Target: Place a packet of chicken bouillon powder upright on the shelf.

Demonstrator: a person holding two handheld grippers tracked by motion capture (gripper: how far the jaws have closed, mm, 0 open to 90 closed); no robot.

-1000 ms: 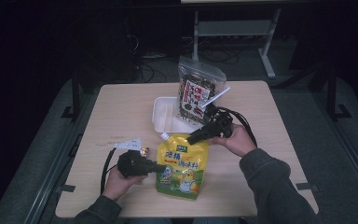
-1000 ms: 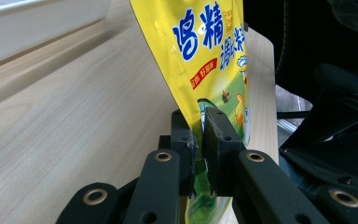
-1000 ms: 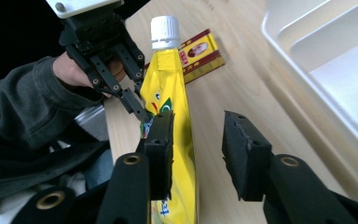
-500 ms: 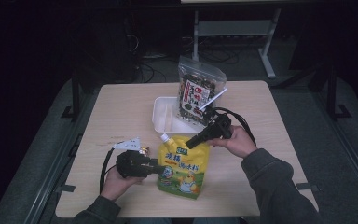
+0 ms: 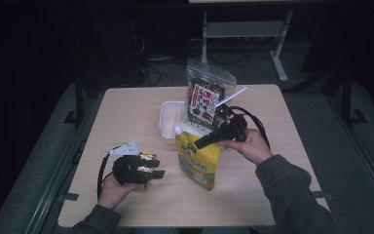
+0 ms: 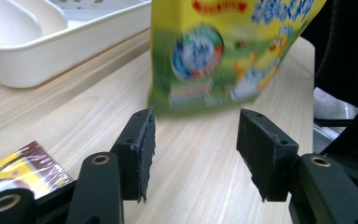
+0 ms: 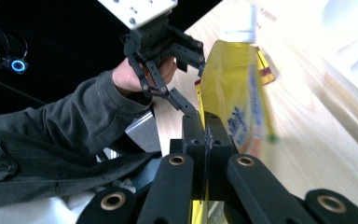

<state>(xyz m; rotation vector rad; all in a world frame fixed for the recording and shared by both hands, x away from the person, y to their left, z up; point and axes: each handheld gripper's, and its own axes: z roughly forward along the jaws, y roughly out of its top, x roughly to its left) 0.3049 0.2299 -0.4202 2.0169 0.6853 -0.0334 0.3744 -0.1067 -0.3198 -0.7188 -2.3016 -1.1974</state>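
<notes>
My right hand-held gripper [image 5: 205, 142] is closed on the upper edge of the yellow and green spouted drink pouch [image 5: 198, 158]; in the right gripper view its two black jaws stand pressed together with the thin yellow edge of the pouch [image 7: 233, 93] between them. The pouch is near the middle of the light wooden tabletop [image 5: 126, 112], with its white cap at the far end and its bottom toward me. Whether the bottom rests on the wood or hangs just above it, I cannot tell. In the left gripper view the pouch [image 6: 223, 51] looks blurred.

My left hand-held gripper [image 5: 151, 168] is open and holds nothing. It is at the near left of the tabletop, apart from the pouch, and its jaws point to the right, toward the pouch. In the left gripper view the two jaws stand wide apart, with bare wood between them and the lower part of the pouch beyond them.

A small yellow and brown snack packet [image 5: 146, 156] lies just beside the left hand-held gripper, on its far side. A white plastic tray with compartments [image 5: 170, 122] stands beyond the pouch, near the centre of the tabletop. A clear bag of dark snacks with a red and white label [image 5: 205, 97] stands upright at the far right side of the tray.
</notes>
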